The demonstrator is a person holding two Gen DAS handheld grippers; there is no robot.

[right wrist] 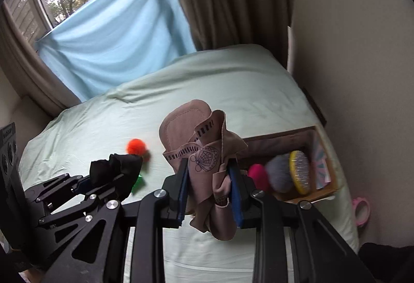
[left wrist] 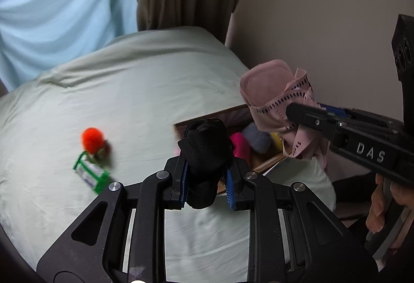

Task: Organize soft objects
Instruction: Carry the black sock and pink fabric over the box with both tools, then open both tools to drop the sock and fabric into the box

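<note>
The left gripper point(left wrist: 205, 179) is clamping a black sock point(left wrist: 205, 153), its 2 pads pressing the bundle. The right gripper point(right wrist: 211, 192) is squeezing a pink cloth point(right wrist: 204, 153) above the bed point(left wrist: 129, 91). A wooden box point(right wrist: 305, 195) holding pom-poms is sitting just beyond and right of the right gripper, with an orange pom-pom point(left wrist: 92, 136) lying ahead-left of the left gripper.

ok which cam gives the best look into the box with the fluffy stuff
The right wrist view: the box lies open, showing a pink pom, grey pom and yellow brush. In the left wrist view the black sock and pink cloth hide most of it.
</note>
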